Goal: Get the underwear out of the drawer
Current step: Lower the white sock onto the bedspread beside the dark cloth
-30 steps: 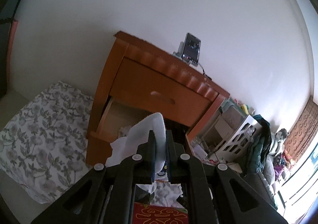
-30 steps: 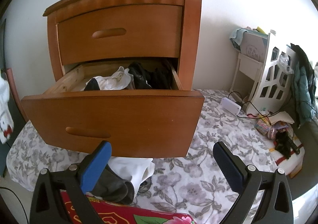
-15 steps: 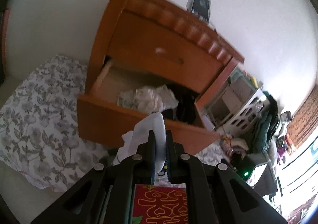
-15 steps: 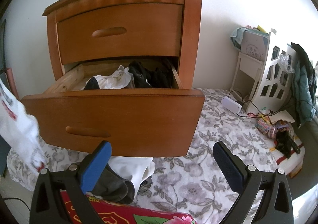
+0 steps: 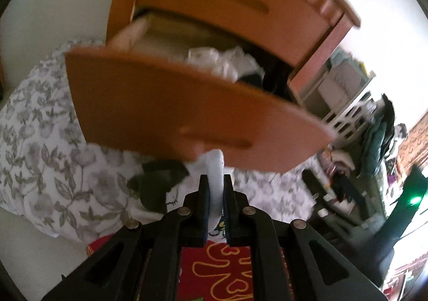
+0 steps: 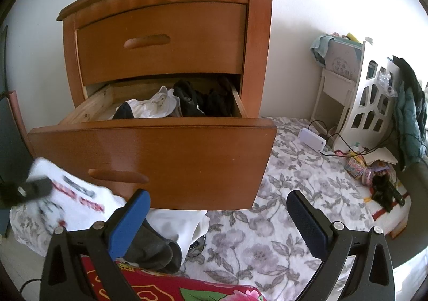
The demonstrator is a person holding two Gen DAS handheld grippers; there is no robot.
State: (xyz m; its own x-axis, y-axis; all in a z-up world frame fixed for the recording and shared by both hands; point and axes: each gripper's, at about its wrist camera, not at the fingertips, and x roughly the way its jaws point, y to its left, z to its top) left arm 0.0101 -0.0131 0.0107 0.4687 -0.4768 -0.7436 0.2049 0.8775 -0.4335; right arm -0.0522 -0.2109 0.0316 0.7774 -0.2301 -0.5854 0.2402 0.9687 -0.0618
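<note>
**Underwear: one piece out and in my left gripper, more still in the drawer**

Underwear (image 5: 215,175) in white is pinched between the nearly closed jaws of my left gripper (image 5: 214,180), at the lower middle of the left wrist view, with the fabric standing up in a fold between the two fingers. In the right wrist view the same white piece with red print (image 6: 77,204) hangs at the lower left, outside the drawer and in front of its wooden face. So I judge this piece to be out.

My right gripper (image 6: 218,210) stands wide open along the bottom of its view and grips nothing.

The drawer (image 6: 160,156), the lower one of the wooden nightstand (image 6: 259,41), is pulled out. Inside it, at the centre of the right wrist view, I see a crumpled white garment (image 6: 157,107) and dark garments (image 6: 203,100) beside it to the right. Those are left to take, if the task means all of them.

On the flowered sheet (image 6: 281,234), under the drawer front at the lower left, lie a white piece (image 6: 176,223) and a grey piece (image 6: 157,250) in a small pile. I take these for pieces already out, though I cannot tell exactly what they are.

What remains, as I judge it: set down the held piece, then go back for the rest.
</note>
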